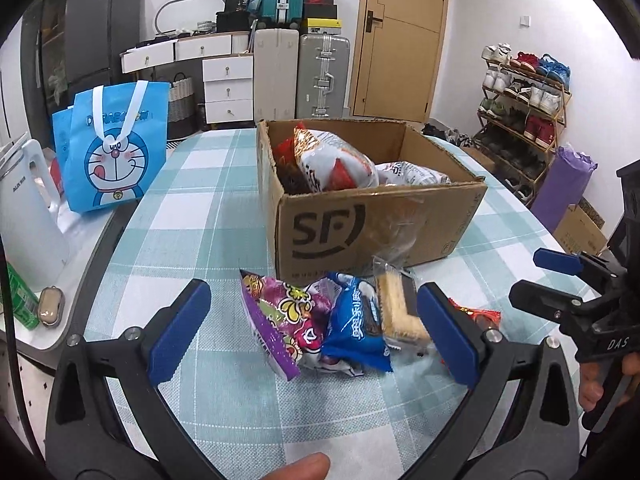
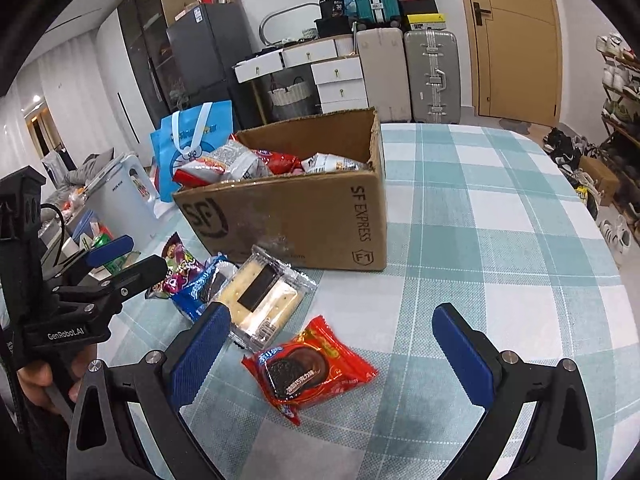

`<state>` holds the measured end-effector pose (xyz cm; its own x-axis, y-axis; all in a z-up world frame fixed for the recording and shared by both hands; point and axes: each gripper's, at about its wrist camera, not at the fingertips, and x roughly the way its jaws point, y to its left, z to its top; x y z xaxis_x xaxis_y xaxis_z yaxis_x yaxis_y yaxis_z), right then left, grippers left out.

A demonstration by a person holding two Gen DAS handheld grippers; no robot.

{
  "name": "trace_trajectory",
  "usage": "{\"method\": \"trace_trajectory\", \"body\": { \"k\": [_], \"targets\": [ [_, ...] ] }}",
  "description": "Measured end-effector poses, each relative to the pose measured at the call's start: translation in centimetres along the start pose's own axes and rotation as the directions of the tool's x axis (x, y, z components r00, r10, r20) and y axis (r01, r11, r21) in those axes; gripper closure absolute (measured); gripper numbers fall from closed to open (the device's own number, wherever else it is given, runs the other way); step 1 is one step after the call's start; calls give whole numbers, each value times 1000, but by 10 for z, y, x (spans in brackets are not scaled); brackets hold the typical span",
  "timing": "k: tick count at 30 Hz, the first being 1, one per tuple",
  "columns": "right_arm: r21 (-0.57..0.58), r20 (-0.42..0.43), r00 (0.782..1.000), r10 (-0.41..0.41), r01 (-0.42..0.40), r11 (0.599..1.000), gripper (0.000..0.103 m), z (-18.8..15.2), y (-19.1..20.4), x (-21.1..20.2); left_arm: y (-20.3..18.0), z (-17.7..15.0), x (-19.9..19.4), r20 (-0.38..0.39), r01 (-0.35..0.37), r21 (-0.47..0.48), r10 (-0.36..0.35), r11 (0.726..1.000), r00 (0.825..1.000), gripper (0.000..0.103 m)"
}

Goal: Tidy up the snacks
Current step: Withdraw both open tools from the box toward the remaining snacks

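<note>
Both grippers are hovering with jaws apart: the left gripper (image 1: 312, 336) over purple (image 1: 276, 320) and blue snack packets (image 1: 356, 332), the right gripper (image 2: 332, 348) over a red cookie packet (image 2: 310, 364) (a clear-wrapped cracker (image 2: 264, 296) is lying beside it). The cardboard box (image 2: 288, 216) behind is sitting on the checked tablecloth (image 2: 500, 240).

A: Cardboard box (image 2: 304, 220) beyond the tongs: matt brown corrugated paper, torn rough rim, glossy tape patch noted on the front.
B: Tablecloth (image 2: 480, 240) under both tongs: woven, textured cloth, matt.
A: Red cookie packet (image 2: 310, 364) between the right gripper (image 2: 328, 356) pads: glossy plastic film.
B: Cracker pack (image 2: 260, 296) by its left pad: clear shiny wrap. Pads (image 2: 196, 360): ribbed blue, matt.
</note>
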<state>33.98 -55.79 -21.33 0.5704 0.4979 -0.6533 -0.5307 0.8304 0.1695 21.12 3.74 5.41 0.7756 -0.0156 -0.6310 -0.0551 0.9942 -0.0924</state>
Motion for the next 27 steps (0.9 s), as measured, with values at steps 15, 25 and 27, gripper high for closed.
{"method": "trace_trajectory", "body": {
  "k": [15,25,27],
  "targets": [
    [-53,-115,993,-28,22,998,1,-14,8,25,2,-2,11,-35,-2,3,2,1000,999,0],
    [-121,-169,984,-47,27,992,1,-24,17,38,7,-5,26,-75,-6,-4,5,1000,997,0],
    [-128,-182,982,-52,29,991,1,-26,18,41,8,-7,28,-77,-8,-3,8,1000,997,0]
  ]
}}
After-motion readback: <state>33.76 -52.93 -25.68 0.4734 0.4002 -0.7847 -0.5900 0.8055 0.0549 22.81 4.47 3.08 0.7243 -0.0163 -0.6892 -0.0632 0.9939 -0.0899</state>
